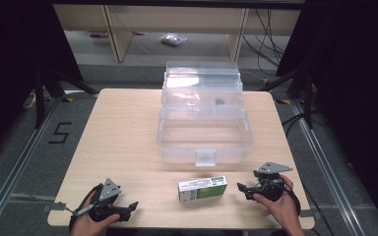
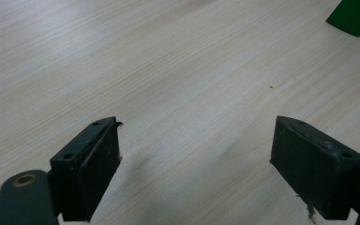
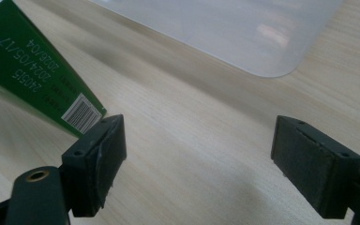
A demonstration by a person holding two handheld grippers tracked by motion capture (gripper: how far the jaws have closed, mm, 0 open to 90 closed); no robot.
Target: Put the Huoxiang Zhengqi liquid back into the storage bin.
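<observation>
A green and white carton [image 1: 203,189] lies flat near the table's front edge, between my two grippers. My left gripper [image 1: 131,209] rests at the front left, pointing right toward the carton, open with bare wood between its pads [image 2: 98,164]; a green corner of the carton [image 2: 354,16] shows far ahead of it. My right gripper [image 1: 241,189] sits just right of the carton, pointing left, open and holding nothing. In the right gripper view the carton's barcode end [image 3: 33,70] lies just beyond the left pad [image 3: 104,161].
A clear plastic storage box [image 1: 204,138] with its lid raised stands in the middle of the wooden table [image 1: 123,137]; its rounded corner [image 3: 243,33] lies ahead of my right gripper. Shelving and cables are on the floor beyond the table.
</observation>
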